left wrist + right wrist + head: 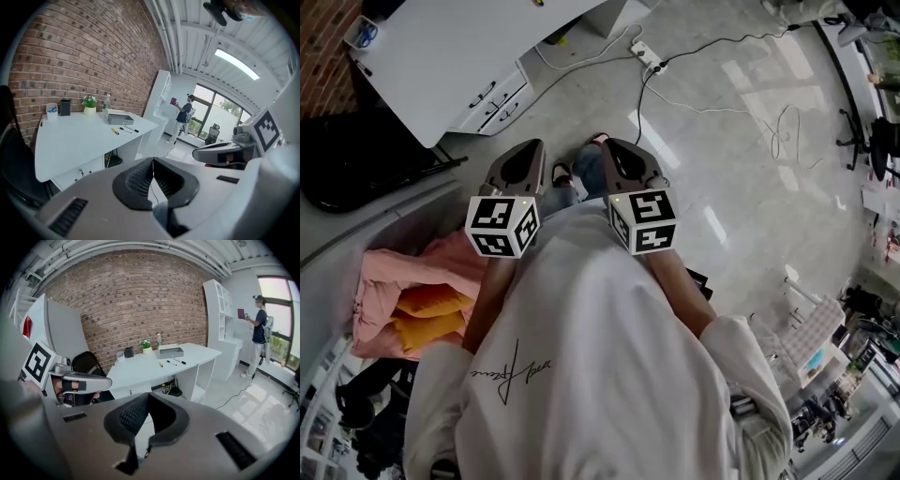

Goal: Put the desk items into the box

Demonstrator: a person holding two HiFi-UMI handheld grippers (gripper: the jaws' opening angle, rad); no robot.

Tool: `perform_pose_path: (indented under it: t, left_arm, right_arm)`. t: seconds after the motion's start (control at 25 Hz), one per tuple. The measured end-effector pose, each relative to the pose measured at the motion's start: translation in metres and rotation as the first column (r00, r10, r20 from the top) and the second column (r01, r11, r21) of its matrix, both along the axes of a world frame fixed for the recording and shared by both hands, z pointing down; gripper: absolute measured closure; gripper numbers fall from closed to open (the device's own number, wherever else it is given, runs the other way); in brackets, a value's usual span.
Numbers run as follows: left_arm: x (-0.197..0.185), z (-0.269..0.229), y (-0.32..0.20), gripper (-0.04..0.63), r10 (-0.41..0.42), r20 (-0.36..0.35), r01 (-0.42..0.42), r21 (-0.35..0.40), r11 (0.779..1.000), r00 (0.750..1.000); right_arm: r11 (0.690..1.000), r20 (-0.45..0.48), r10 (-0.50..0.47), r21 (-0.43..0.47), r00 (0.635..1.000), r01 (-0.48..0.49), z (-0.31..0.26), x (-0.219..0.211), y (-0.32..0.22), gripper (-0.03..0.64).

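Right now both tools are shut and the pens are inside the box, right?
Not quite. The pens are not inside the box; they lie on the desk in front of it, as the right gripper view shows. The rest holds: the left tool and the right tool are both shut.

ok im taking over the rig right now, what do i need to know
Left gripper: tongs shut, empty.
Right gripper: tongs shut, empty.
Both are held at the chest, well away from the desk.
The box sits on the desk; its inside can't be seen. A yellow marker and two pens lie on the desk in front of it. A plant and a bottle stand behind.
Done: nothing that shows.
Left: walk up, put the marker and pens in the box, then the rest.
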State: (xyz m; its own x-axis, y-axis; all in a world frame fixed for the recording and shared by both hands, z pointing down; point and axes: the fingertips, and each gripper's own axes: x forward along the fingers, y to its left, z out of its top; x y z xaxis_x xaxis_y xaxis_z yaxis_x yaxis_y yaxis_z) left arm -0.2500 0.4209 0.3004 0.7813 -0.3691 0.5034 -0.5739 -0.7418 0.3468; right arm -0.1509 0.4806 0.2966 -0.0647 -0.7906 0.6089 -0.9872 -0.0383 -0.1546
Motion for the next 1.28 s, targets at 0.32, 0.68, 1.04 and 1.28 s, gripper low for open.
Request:
perform_pose_path:
  t: [0.32,0.68,1.04,1.28]
  left_arm:
    - [0.018,-0.009,-0.017,0.589,0.013,0.027,-0.014,0.013,1.0,1.0]
    - [0.039,0.0,-0.035,0.589,-0.02,0.046,0.023,-0.063,0.998,0.999]
    - [0.107,-0.002,-0.066,0.589,0.021,0.084,-0.019,-0.025,1.0,0.996]
    - [0.15,-0.002,-0.085,0.589,0.022,0.104,-0.02,-0.017,1.0,0.994]
  right_arm:
    - [0.998,0.067,0.029,0.056,0.997,-0.033,-0.016,0.017,-0.017,0.591]
    - [0.999,0.088,0.007,0.032,0.996,-0.01,-0.006,0.051,-0.053,0.591]
    - [1.0,0.108,0.001,0.026,0.994,-0.004,-0.005,0.117,-0.09,0.591]
    - [0.999,0.128,0.011,0.03,0.992,-0.015,-0.003,0.167,-0.109,0.591]
